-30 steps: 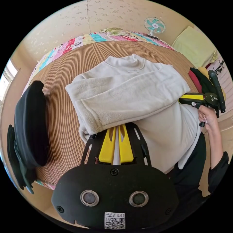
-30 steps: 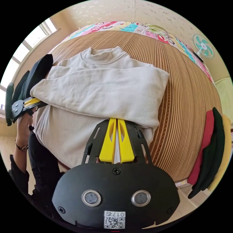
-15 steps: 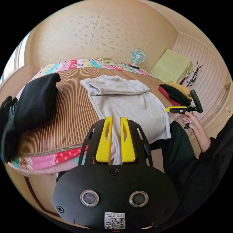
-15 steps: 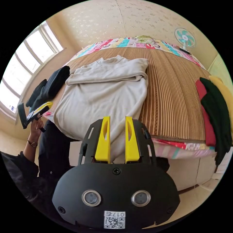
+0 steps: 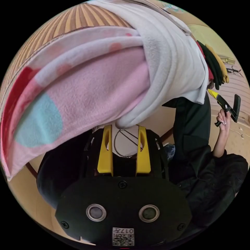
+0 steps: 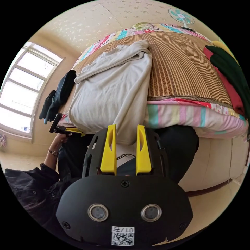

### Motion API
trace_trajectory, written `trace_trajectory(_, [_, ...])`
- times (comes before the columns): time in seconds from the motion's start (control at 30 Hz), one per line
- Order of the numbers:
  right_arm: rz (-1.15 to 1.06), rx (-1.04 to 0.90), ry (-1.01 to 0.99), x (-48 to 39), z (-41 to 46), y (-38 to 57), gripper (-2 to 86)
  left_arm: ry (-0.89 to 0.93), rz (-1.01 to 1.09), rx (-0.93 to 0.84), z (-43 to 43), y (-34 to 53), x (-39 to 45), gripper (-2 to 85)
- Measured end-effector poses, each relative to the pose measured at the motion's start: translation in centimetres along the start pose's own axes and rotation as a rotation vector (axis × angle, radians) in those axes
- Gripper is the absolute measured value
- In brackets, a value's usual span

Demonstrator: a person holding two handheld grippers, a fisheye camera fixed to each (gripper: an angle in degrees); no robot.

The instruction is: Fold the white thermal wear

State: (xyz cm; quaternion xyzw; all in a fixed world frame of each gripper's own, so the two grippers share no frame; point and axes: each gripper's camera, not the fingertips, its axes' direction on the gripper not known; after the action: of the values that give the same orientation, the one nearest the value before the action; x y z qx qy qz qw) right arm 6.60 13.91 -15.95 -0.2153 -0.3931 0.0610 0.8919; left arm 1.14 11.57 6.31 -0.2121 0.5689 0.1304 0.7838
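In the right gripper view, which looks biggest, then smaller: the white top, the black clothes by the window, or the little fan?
1. white top
2. black clothes
3. fan, which stands farthest away, so it may look smaller than it is.

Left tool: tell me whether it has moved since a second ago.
Yes. The left tool has let go of the folded sleeve and dropped from over the woven mat to below the bed edge, jaws open at the hanging hem of the white thermal wear.

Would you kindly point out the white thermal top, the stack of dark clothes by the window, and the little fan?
white thermal top [image 6: 112, 88], right gripper view, on its flat front panel.
stack of dark clothes [image 6: 62, 91], right gripper view, on the top garment.
fan [image 6: 181, 16], right gripper view, on its round guard.
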Motion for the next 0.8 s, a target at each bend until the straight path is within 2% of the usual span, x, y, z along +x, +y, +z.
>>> trace_trajectory(0.1, [0.049, -0.003, -0.034, 0.5, -1.4, 0.4, 14.2, 0.156, 0.02, 0.028, -1.1, 1.8, -0.5, 4.8])
trace_trajectory(0.23, [0.044, -0.069, -0.097, 0.3, -1.0, -0.1, 16.2, 0.301, 0.065, 0.129, -5.0, 6.4, 0.6, 4.2])
trace_trajectory(0.33, [0.032, -0.13, -0.039, -0.6, 0.1, -0.6, 17.9, 0.415, 0.095, 0.242, -9.0, 10.4, 1.4, 4.0])
trace_trajectory(0.4, [0.006, -0.148, 0.073, -1.4, 1.1, -0.9, 17.6, 0.481, 0.129, 0.323, -12.2, 13.1, 1.8, 4.0])
trace_trajectory(0.47, [-0.007, -0.144, 0.139, -1.3, 1.2, -1.0, 15.4, 0.51, 0.154, 0.37, -14.7, 14.9, 1.8, 4.0])
trace_trajectory(0.53, [-0.04, -0.155, 0.136, -1.0, -0.1, -0.7, 7.6, 0.549, 0.18, 0.429, -17.5, 16.8, 1.3, 4.1])
trace_trajectory(0.63, [-0.125, -0.134, 0.033, 0.4, -5.7, 0.9, 4.3, 0.654, 0.235, 0.555, -22.3, 20.0, -0.1, 4.1])
trace_trajectory(0.73, [-0.211, -0.022, -0.145, 3.7, -14.7, 3.3, 3.5, 0.739, 0.315, 0.636, -26.7, 22.7, -1.4, 4.1])
trace_trajectory(0.8, [-0.287, 0.091, -0.451, 7.7, -22.7, 5.7, 3.2, 0.766, 0.384, 0.684, -30.1, 25.1, -2.0, 4.1])
